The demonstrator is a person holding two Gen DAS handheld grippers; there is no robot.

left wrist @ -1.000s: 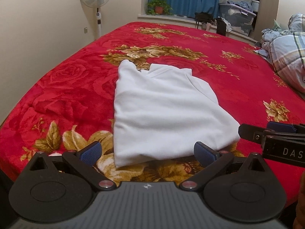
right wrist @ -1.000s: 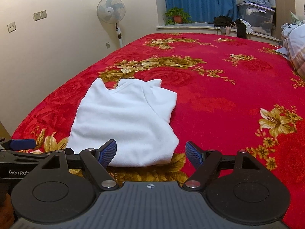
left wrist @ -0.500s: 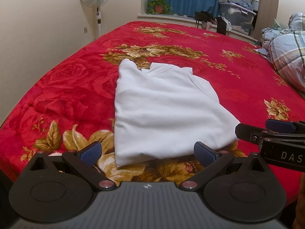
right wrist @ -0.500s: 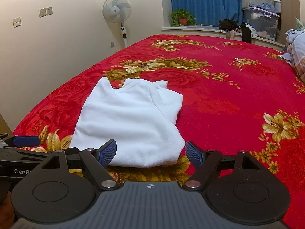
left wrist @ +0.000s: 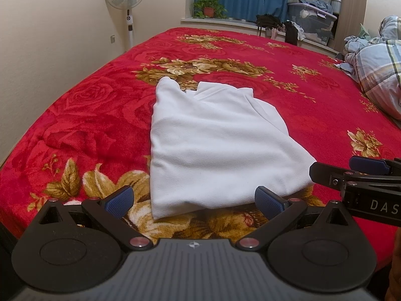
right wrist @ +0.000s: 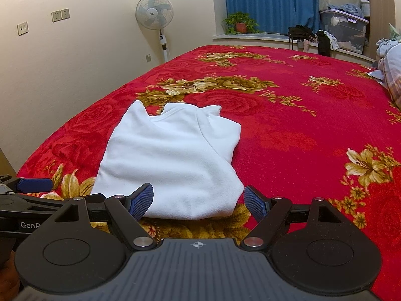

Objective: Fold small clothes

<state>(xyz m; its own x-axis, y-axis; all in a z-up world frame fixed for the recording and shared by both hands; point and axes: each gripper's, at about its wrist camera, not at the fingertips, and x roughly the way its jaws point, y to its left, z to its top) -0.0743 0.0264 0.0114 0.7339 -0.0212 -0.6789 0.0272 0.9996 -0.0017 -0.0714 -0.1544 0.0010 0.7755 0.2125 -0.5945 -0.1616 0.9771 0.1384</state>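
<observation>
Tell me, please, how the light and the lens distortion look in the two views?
Left wrist view: soft indoor light, no glare on the white shirt; the bed edge bows from the fisheye, corners dark. Right wrist view: same even light, a thin shadow under the shirt's near edge, the fan pole leaning.

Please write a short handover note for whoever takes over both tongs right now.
Left tongs: open, empty, low at the near edge of the shirt.
Right tongs: open, empty, at the shirt's near right corner.
Shirt: white, lying on the red blanket, sides already folded in, collar at the far end.
Left: grip the near hem with both tongs and fold it toward the collar, then smooth.
</observation>
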